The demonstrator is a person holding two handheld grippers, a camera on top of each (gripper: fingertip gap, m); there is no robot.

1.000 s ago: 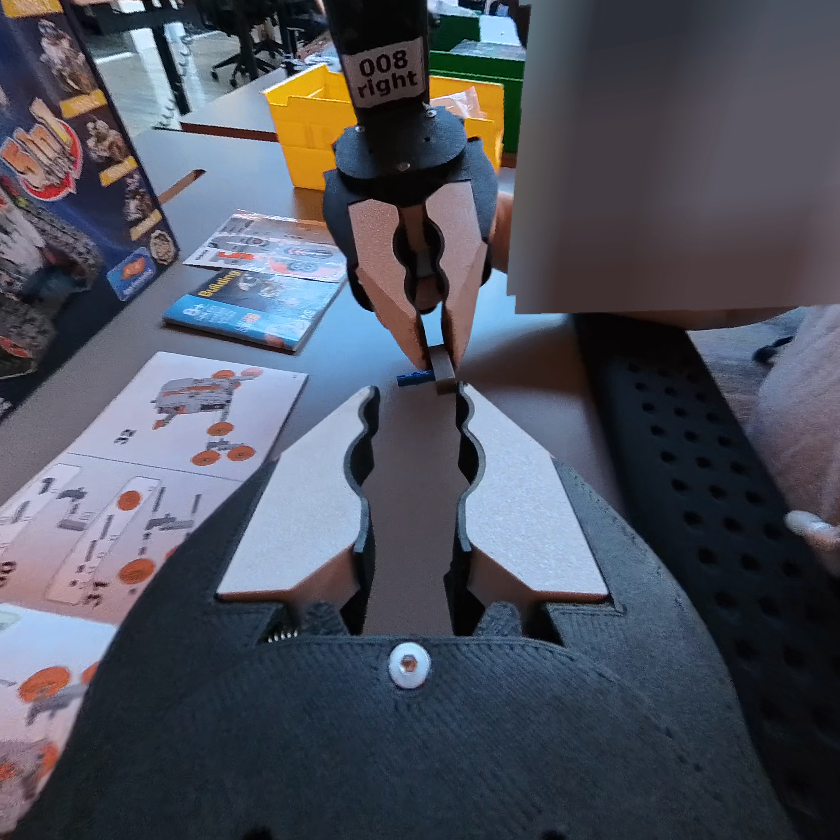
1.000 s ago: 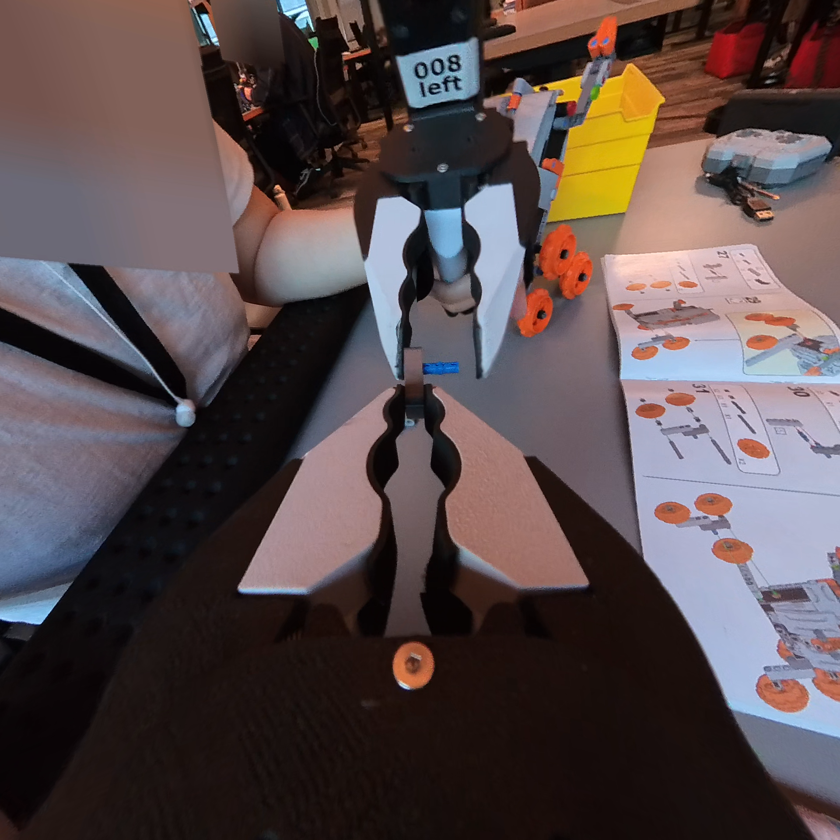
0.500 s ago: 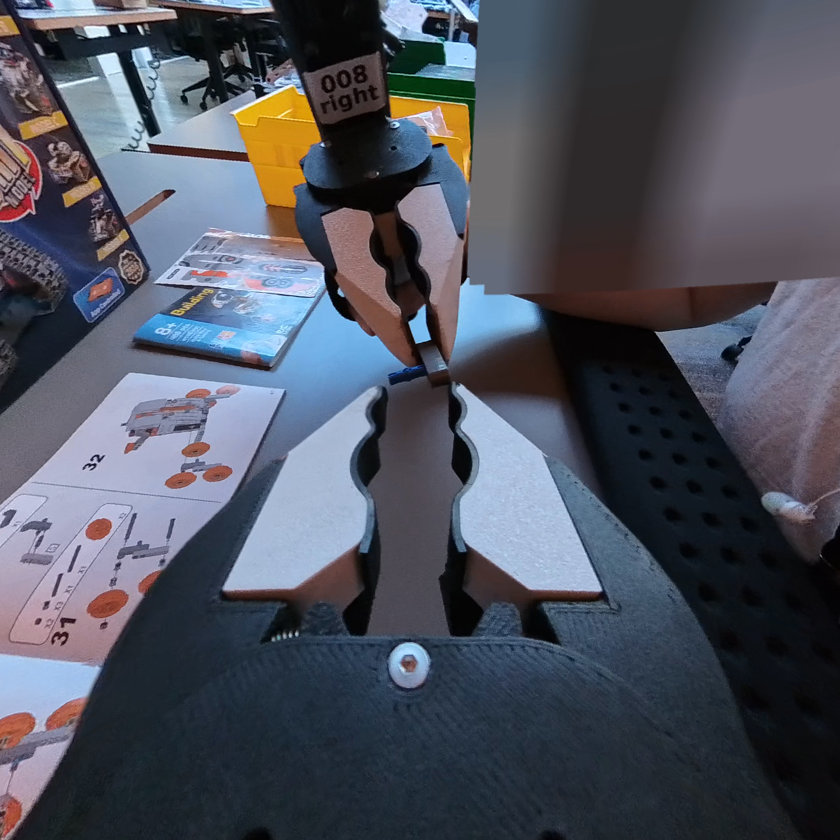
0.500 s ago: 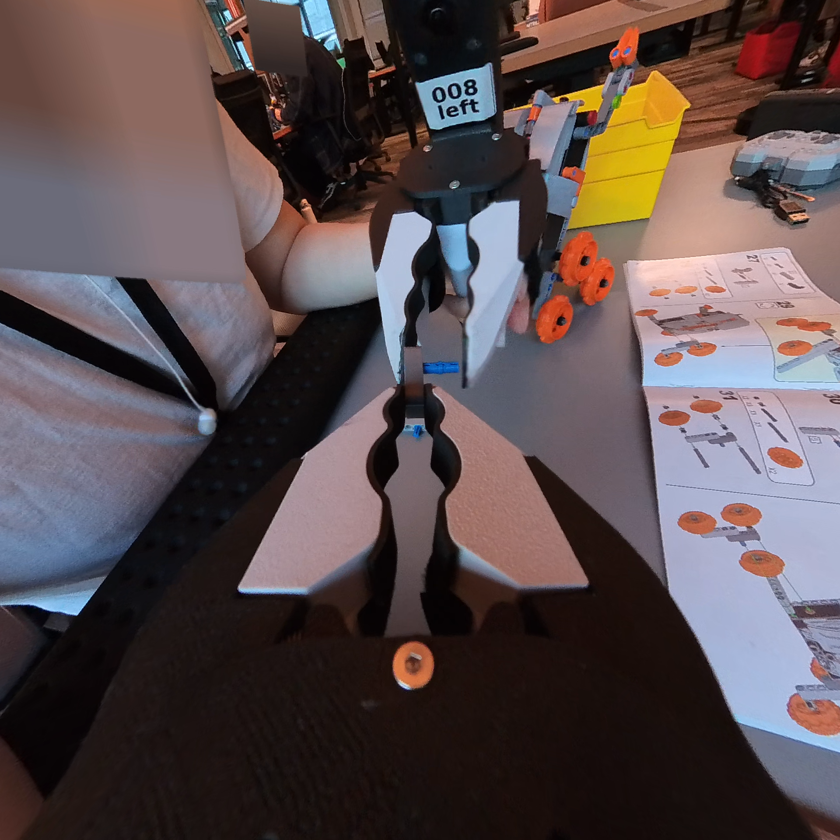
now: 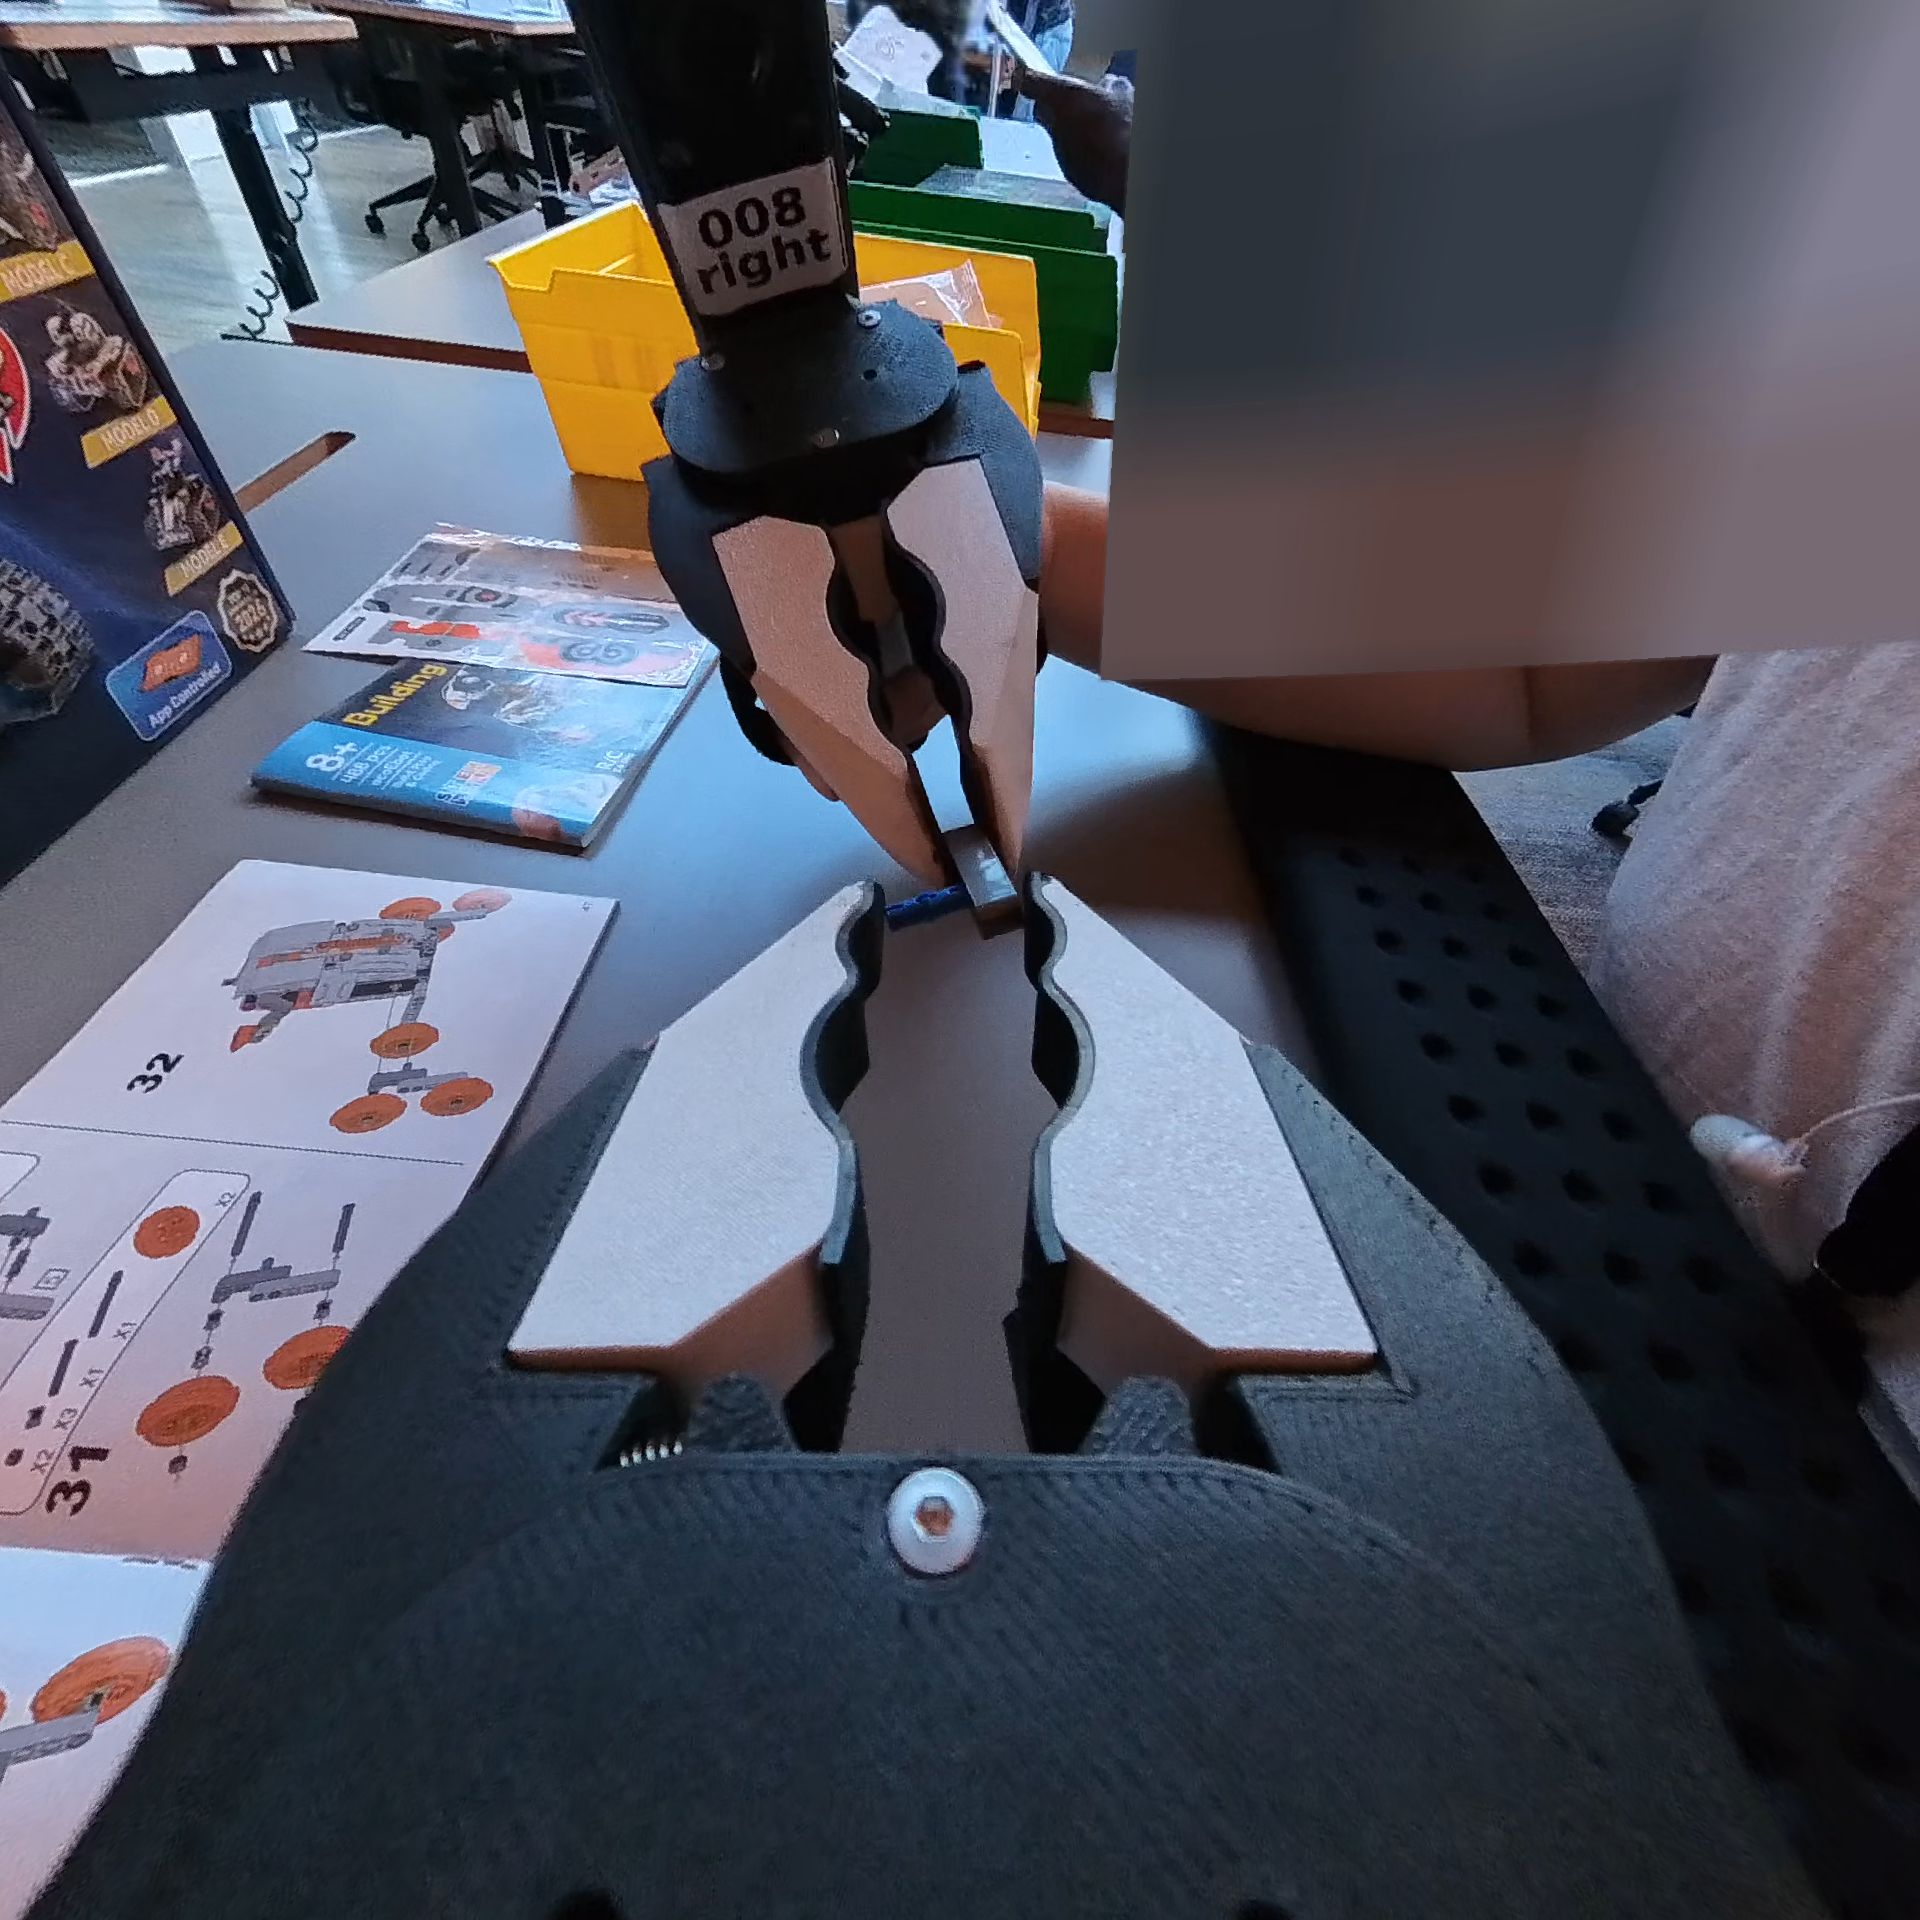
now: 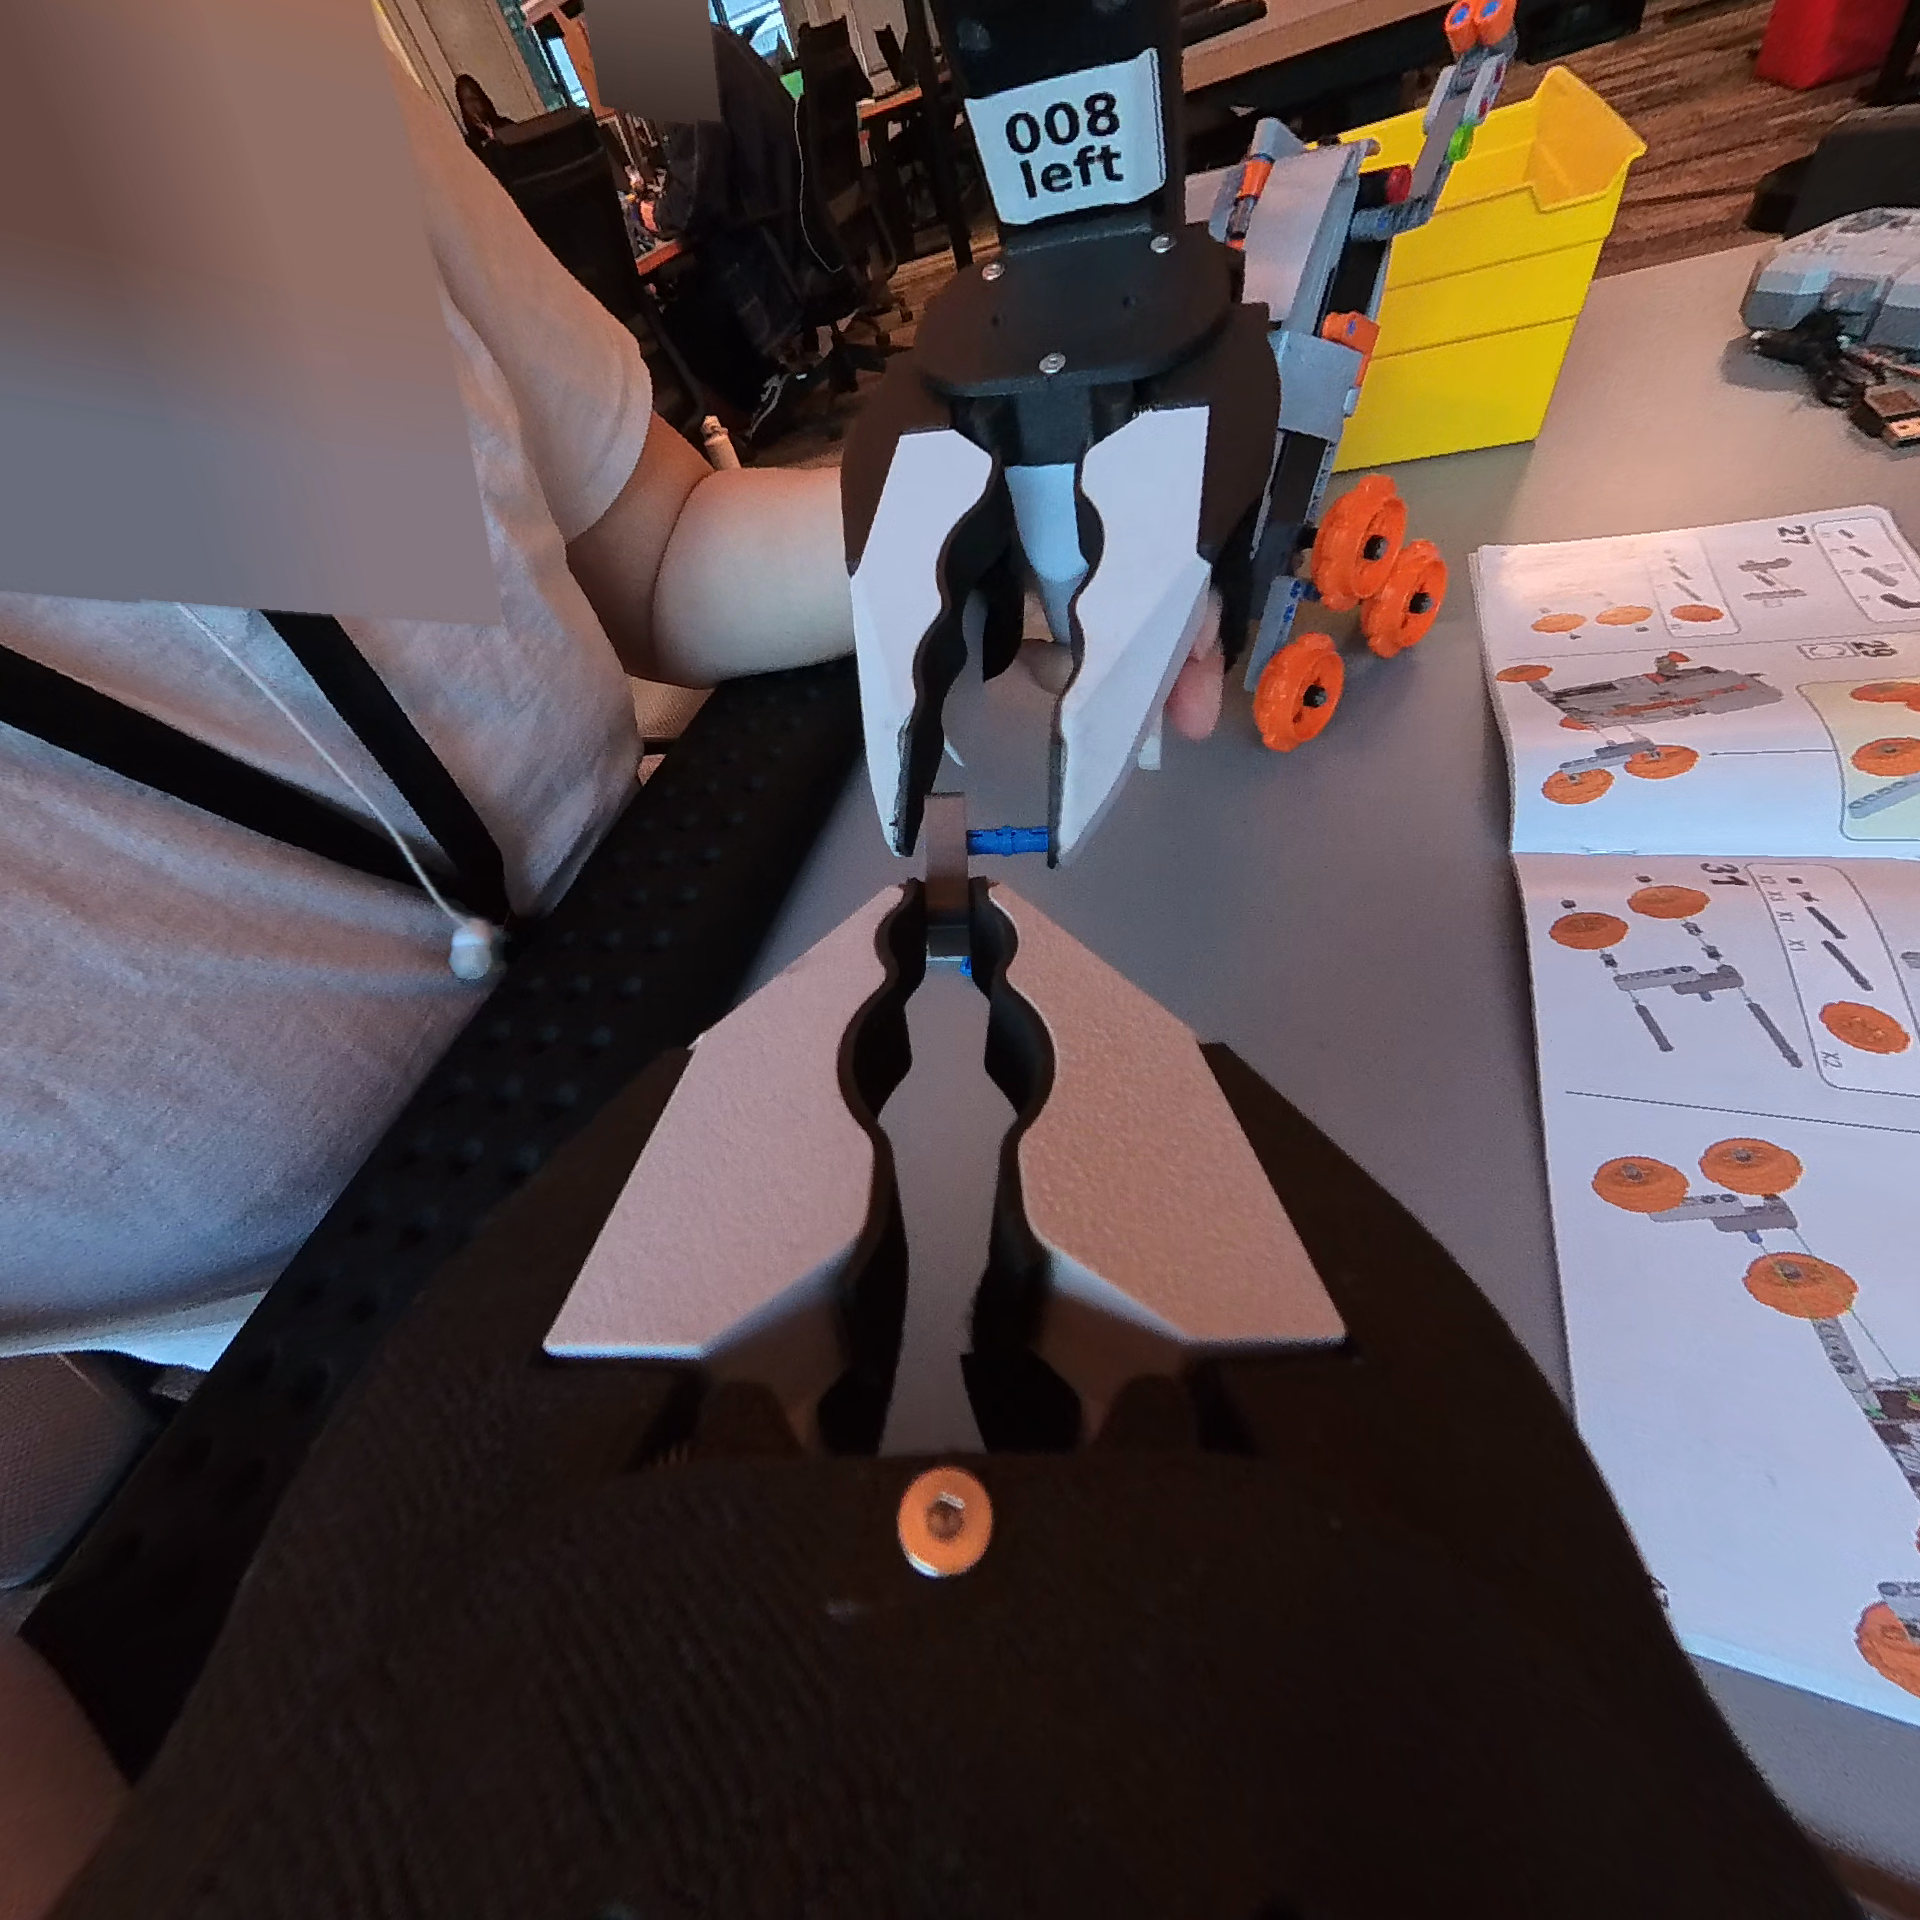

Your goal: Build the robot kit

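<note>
Right gripper point(image 6: 943, 902) jaws grasp a grey piece point(image 6: 943, 883) bearing a blue pin point(image 6: 1006, 840); left gripper point(image 5: 951, 899) jaws released around it. Only the right wrist view shows the orange-wheeled model point(image 6: 1320, 436).

White sticker point(image 5: 764, 244): sitting on the shaft above the right gripper point(image 5: 971, 862), bearing print.
Second sticker point(image 6: 1070, 140): sitting above the left gripper point(image 6: 977, 831).
Blue booklet point(image 5: 468, 758): lying left of the claw, carrying printed words.
Instruction sheet point(image 5: 312, 1039): showing printed numbers.
</note>
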